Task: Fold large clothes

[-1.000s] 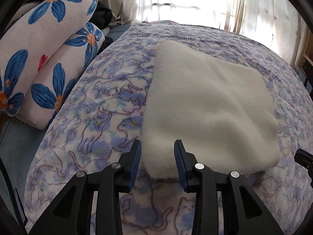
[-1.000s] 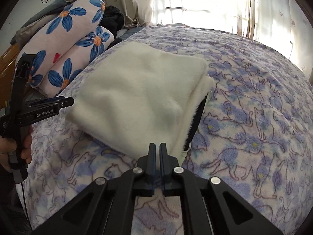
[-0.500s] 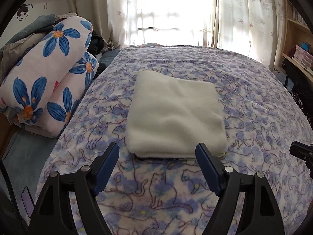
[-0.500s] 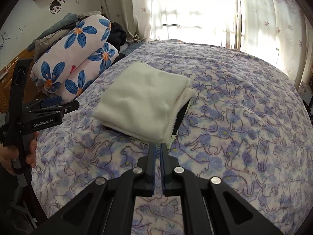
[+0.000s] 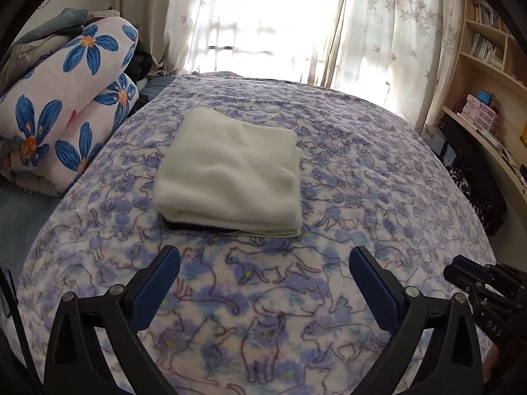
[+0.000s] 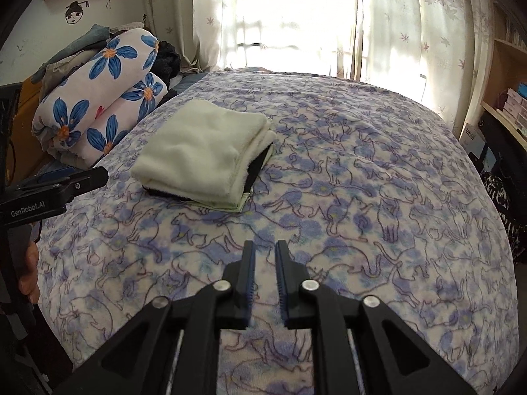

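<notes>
Cream fleece garment lies folded into a neat rectangle at frame centre on the cat-print blanket, so left gripper gapes wide and right gripper sits slightly parted, both empty.

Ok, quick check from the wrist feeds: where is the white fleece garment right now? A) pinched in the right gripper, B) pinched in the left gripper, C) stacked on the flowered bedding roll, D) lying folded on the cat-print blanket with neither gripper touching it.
D: the white fleece garment lies folded on the cat-print blanket, with the left gripper wide open and the right gripper slightly parted, both short of it.
</notes>
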Action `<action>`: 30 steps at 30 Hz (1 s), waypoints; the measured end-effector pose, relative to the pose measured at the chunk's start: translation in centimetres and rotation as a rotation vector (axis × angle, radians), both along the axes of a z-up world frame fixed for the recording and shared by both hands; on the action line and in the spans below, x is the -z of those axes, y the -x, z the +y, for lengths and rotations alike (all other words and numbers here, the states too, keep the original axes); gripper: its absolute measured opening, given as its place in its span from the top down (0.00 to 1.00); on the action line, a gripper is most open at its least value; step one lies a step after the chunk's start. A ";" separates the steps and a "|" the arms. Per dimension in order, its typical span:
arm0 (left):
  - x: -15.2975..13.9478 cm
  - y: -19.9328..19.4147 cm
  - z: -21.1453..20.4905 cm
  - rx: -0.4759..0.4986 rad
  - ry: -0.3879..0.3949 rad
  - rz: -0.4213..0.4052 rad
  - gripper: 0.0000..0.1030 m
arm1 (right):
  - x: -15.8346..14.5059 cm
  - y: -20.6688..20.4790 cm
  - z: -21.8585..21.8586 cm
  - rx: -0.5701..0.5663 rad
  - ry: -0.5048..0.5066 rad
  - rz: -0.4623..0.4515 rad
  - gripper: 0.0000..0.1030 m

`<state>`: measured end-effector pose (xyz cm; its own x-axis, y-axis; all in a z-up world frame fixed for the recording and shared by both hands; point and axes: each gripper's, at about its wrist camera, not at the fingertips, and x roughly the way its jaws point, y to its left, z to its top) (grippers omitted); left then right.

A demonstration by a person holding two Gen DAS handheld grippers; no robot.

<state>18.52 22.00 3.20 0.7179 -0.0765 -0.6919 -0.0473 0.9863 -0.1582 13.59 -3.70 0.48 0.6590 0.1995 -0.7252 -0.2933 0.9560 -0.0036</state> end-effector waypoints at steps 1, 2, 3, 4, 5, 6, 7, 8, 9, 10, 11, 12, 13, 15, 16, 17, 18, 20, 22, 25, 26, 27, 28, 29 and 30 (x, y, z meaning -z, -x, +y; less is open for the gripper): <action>0.3 0.5 -0.6 0.001 0.012 -0.001 0.01 | 0.2 0.7 -0.5 0.006 -0.002 -0.004 0.64; 0.7 1.3 -1.3 0.001 0.024 0.002 0.01 | 0.4 1.4 -1.1 0.013 -0.005 -0.008 0.60; 1.2 1.9 -2.0 0.001 0.032 0.007 0.01 | 0.6 2.1 -1.7 0.023 -0.009 -0.011 0.60; 1.6 2.5 -2.7 -0.001 0.036 0.013 0.01 | 0.8 2.7 -2.2 0.030 -0.013 -0.011 0.60; 2.0 3.2 -3.3 -0.004 0.038 0.017 0.01 | 1.0 3.3 -2.7 0.040 -0.018 -0.011 0.60; 2.4 3.8 -3.9 -0.008 0.038 0.022 0.01 | 1.2 3.9 -3.3 0.052 -0.024 -0.012 0.60; 2.7 4.4 -4.5 -0.012 0.037 0.025 0.01 | 1.4 4.4 -3.9 0.062 -0.031 -0.012 0.60; 3.0 5.1 -5.0 -0.018 0.033 0.029 0.01 | 1.6 4.9 -4.3 0.072 -0.034 -0.009 0.60; 3.3 5.6 -5.3 -0.025 0.030 0.032 0.01 | 1.9 5.3 -4.7 0.083 -0.035 -0.006 0.60; 3.5 6.2 -5.8 -0.032 0.031 0.035 0.01 | 2.2 5.8 -5.2 0.096 -0.040 -0.002 0.60; 3.7 6.9 -6.2 -0.037 0.035 0.037 0.01 | 2.5 6.2 -5.6 0.102 -0.048 0.003 0.60; 3.8 7.3 -6.5 -0.042 0.037 0.041 0.01 | 2.7 6.6 -6.0 0.108 -0.057 0.012 0.60; 3.9 7.9 -6.9 -0.048 0.040 0.045 0.01 | 3.0 6.9 -6.4 0.115 -0.067 0.028 0.60; 4.2 9.0 -7.6 -0.049 0.048 0.056 0.01 | 3.5 7.5 -7.0 0.119 -0.100 0.062 0.60; 4.2 9.6 -8.0 -0.047 0.049 0.063 0.01 | 3.6 7.9 -7.2 0.116 -0.116 0.073 0.59; 4.3 10.3 -8.5 -0.044 0.047 0.071 0.01 | 3.7 8.2 -7.4 0.114 -0.124 0.081 0.59; 4.3 10.9 -9.0 -0.040 0.042 0.075 0.01 | 3.7 8.6 -7.5 0.111 -0.131 0.087 0.59; 4.2 11.9 -9.8 -0.028 0.026 0.069 0.01 | 3.4 9.4 -7.4 0.098 -0.140 0.083 0.59; 4.0 12.9 -10.6 -0.028 -0.002 0.064 0.01 | 3.0 10.2 -7.3 0.094 -0.136 0.066 0.59; 3.6 14.0 -11.4 -0.037 -0.026 0.063 0.01 | 2.4 11.2 -7.1 0.095 -0.119 0.034 0.59; 3.5 14.3 -11.6 -0.038 -0.029 0.063 0.01 | 2.3 11.5 -7.1 0.094 -0.114 0.026 0.58; 3.4 14.6 -11.7 -0.039 -0.032 0.062 0.01 | 2.1 11.7 -7.0 0.094 -0.110 0.019 0.58; 3.3 14.7 -12.0 -0.039 -0.039 0.063 0.01 | 2.1 11.9 -7.1 0.093 -0.111 0.015 0.58; 3.2 14.9 -12.2 -0.040 -0.047 0.065 0.01 | 2.0 12.0 -7.1 0.091 -0.114 0.012 0.58; 3.1 15.0 -12.4 -0.042 -0.053 0.065 0.01 | 1.9 12.1 -7.1 0.087 -0.117 0.011 0.58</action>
<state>3.54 9.61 0.05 0.6732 -0.0097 -0.7394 -0.0969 0.9901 -0.1012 1.49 -10.83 -1.46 0.6694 0.2252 -0.7079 -0.2082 0.9716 0.1122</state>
